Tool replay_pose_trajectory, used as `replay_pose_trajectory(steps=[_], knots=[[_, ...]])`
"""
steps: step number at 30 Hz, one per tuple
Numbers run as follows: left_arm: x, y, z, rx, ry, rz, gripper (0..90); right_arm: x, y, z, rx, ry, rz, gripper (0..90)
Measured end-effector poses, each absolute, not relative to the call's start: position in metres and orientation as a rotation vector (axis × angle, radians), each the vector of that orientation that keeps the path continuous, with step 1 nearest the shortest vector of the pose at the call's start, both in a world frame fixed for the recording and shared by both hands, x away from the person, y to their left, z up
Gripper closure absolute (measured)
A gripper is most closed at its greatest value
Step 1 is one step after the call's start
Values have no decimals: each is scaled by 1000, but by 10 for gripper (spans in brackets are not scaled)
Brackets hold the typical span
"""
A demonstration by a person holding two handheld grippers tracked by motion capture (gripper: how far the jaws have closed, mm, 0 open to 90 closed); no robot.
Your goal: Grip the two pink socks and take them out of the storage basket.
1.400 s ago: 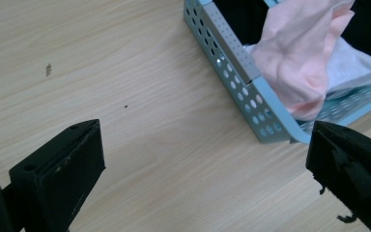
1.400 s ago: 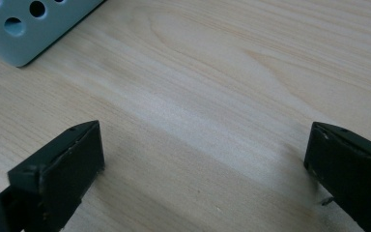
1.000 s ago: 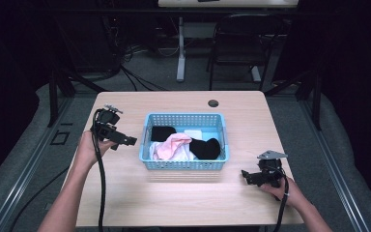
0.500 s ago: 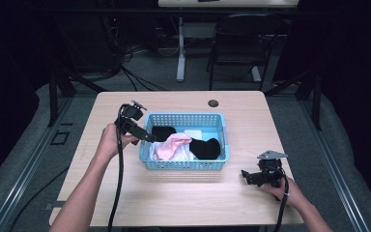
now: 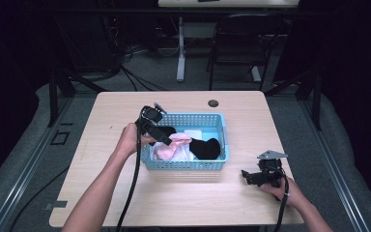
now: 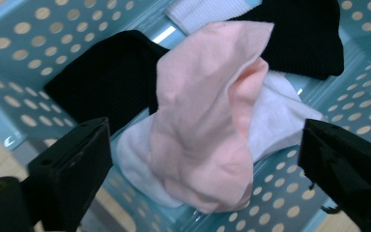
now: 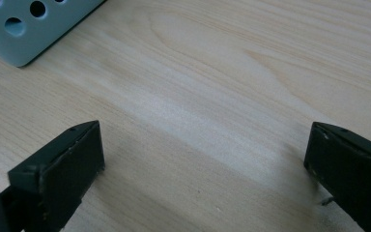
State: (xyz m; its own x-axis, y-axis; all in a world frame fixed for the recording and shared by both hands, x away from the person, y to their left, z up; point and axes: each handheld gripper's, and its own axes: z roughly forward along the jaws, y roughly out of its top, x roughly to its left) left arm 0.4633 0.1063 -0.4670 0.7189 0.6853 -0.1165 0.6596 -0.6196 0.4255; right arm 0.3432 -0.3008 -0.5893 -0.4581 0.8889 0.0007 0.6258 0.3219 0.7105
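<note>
The left tongs [image 5: 166,138] hang over the left end of the blue basket [image 5: 220,126], tipped down into it, and the reason looks plain: the pink sock [image 6: 207,121] lies on top of the heap, right in line with them. In the left gripper view the two black jaws stand wide on either side of that sock, pinching nothing. They have just been closing a touch, yet the pads are apart from the fabric and only air lies between them.

The pink sock sits in the left half of the basket, draped over a white sock [image 6: 280,116], with a black sock [image 6: 106,79] tucked behind it toward the wall and another black sock [image 6: 299,38] at the far end. Being uppermost and rumpled into a ridge, it offers the easiest fold to nip, which would explain why the jaws straddle it and not its neighbours.

Over on the right, the right tongs [image 5: 247,176] rest low on the worktop [image 5: 125,106], near the basket's front right corner. The right gripper view shows the jaws spread, bare wood between them, the basket's corner up in the frame. My read is that this hand is parked clear, leaving open worktop in front of the basket where a lifted sock could be laid.

A small dark round thing [image 5: 213,103] sits near the worktop's far edge, well apart from all this.
</note>
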Motion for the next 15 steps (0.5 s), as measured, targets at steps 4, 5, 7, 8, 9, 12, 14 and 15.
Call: replay_pose_trajectory(steps=[4, 5, 7, 8, 9, 12, 14, 15], knots=[[466, 98, -473, 2493, 1026, 61, 183, 343, -301, -589, 1343, 2204, 924, 0], [468, 94, -476, 2501, 1022, 63, 271, 343, -301, -589, 1343, 2203, 918, 0], [469, 92, -478, 2505, 1022, 57, 294, 343, -301, -589, 1343, 2203, 919, 0], [469, 92, -480, 2508, 1022, 51, 326, 343, -301, -589, 1343, 2203, 919, 0], [471, 90, -483, 2521, 1025, 44, 374, 343, -301, -589, 1343, 2203, 919, 0], [472, 88, -486, 2536, 1036, 34, 446, 343, -301, -589, 1343, 2204, 919, 1], [472, 88, -487, 2541, 1036, 35, 501, 343, -301, -589, 1342, 2204, 920, 0], [472, 87, -489, 2546, 1040, 43, 501, 343, -301, -589, 1342, 2204, 920, 0]])
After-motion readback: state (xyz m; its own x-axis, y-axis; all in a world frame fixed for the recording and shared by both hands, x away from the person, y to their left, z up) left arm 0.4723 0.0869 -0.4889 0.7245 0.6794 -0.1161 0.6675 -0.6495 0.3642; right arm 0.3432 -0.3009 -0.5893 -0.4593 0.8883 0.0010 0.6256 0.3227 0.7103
